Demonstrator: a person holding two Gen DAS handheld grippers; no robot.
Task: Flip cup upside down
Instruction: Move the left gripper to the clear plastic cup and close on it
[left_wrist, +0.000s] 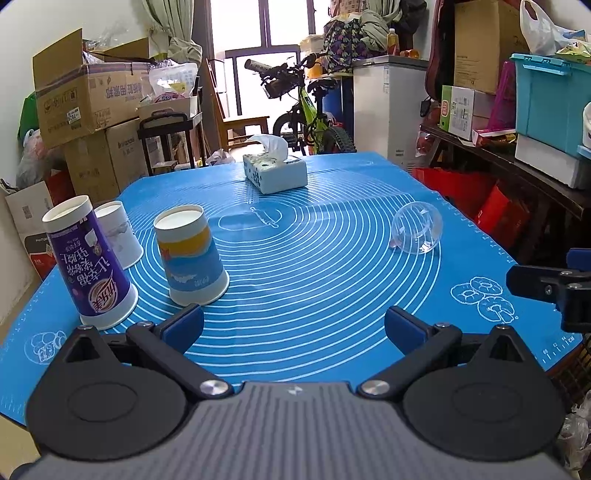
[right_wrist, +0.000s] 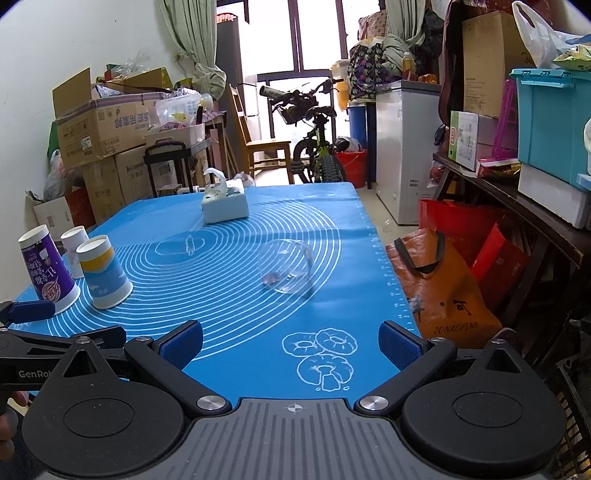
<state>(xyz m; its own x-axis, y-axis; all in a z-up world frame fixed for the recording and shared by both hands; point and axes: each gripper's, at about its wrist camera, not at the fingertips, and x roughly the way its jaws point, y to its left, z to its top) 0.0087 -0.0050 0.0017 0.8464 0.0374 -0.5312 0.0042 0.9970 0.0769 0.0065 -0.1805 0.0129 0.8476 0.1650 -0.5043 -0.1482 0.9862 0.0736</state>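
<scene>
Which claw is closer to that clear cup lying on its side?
Right. The right claw faces the clear cup almost head-on; the left claw sits off to the cup's left, by the paper cups.

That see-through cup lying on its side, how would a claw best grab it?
The clear cup lies tipped over, mouth toward the cameras. I'd bring the right claw in from above, closing across its curved sidewall near the rim; it may slip or roll.

I see the blue mat (left_wrist: 314, 295) carrying three upturned paper cups (left_wrist: 190, 254), a tissue box (left_wrist: 275, 171), a clear cup (left_wrist: 417, 230) on its side
</scene>
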